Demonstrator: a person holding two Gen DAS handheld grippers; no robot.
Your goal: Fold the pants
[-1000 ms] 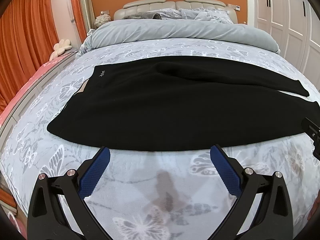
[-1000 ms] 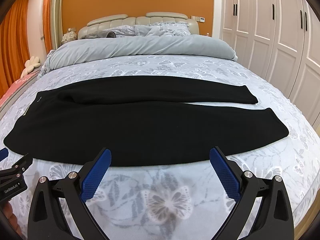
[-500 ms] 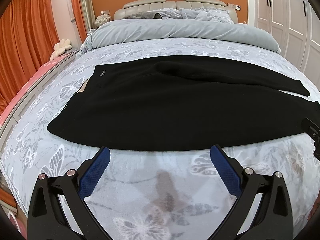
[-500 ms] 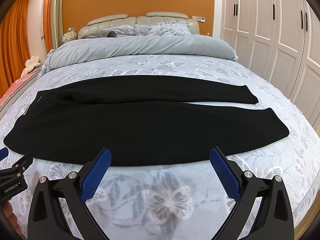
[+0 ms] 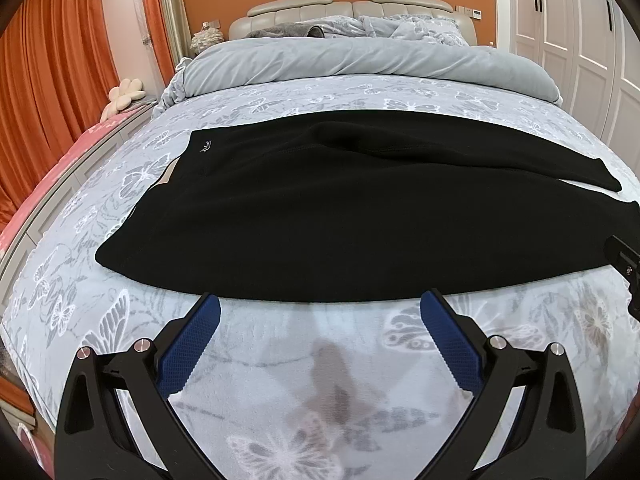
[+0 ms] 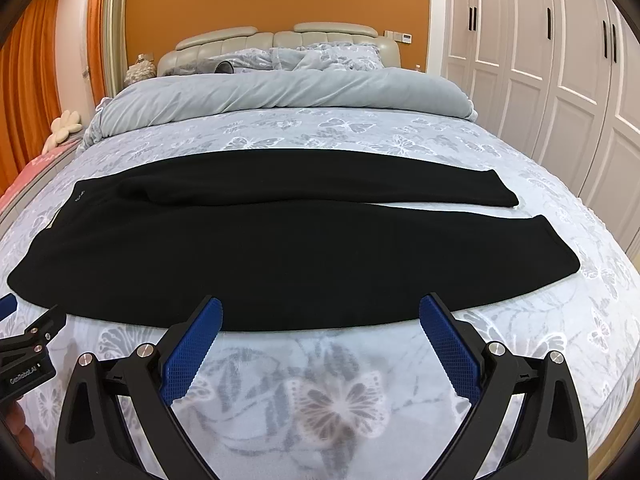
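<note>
Left wrist view shows orange curtains (image 5: 52,92) far on the left, then the big bed (image 5: 320,380) with its butterfly cover, then white closet doors (image 5: 580,40) on the right. Black pants (image 5: 340,216) lie flat across the bed, waist on the left and legs going off to the right. The left gripper (image 5: 320,334) sits just in front of the near edge of the pants. Its blue fingers (image 5: 188,348) are spread wide and hold nothing. In the right wrist view the pants (image 6: 280,248) lie the same way, and both leg ends show on the right, with a thin strip of bed cover between them. The right gripper (image 6: 320,336) is wide open too, with nothing in it, just by the near edge. No fold looks made yet, so this seems to be the very start. The next move likely needs each gripper to go down, pinch the near edge of the pants, and lift it over the far leg. The cloth is soft and could slip or bunch up. In the left view the leg ends run off the right side. The small white mark by the waist is too tiny to read.
</note>
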